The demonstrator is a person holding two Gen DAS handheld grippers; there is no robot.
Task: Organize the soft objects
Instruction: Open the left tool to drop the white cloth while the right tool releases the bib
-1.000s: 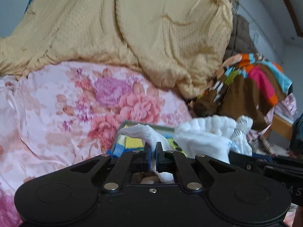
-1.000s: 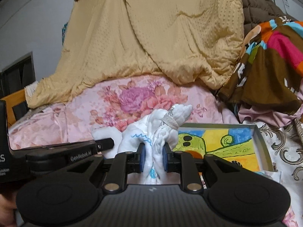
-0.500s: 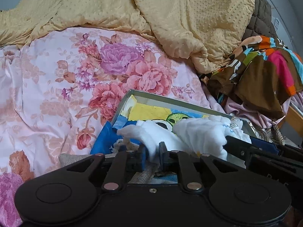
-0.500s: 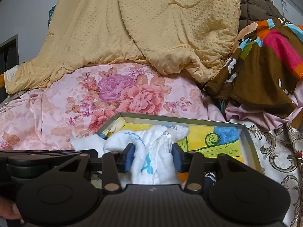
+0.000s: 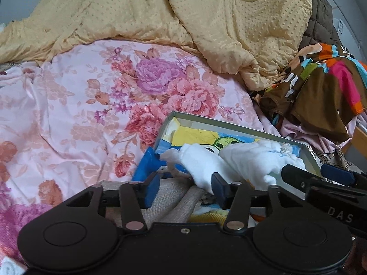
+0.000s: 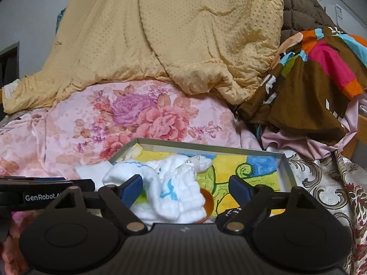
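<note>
Lowered into the tray (image 6: 285, 167) on the bed, the white cloth (image 6: 174, 190) has just been freed as both tools, left (image 5: 185, 190) and right (image 6: 185, 189), opened, now gaping and empty; withdrawal should be straight back, so no fold is snagged.

Floral bed (image 5: 68, 119), yellow quilt (image 5: 206, 23) (rumpled), tray (image 6: 286, 167)

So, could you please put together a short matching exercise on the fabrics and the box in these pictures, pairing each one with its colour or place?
Things:
1. white cloth
2. quilted blanket
3. floral bedspread
4. shallow box

Descriptions:
A. pink with large roses
B. pale yellow, heaped at the back
C. lying in the box between the open jaws of the right gripper
D. grey rim, bright cartoon picture inside

Pairs: 1-C, 2-B, 3-A, 4-D
</note>
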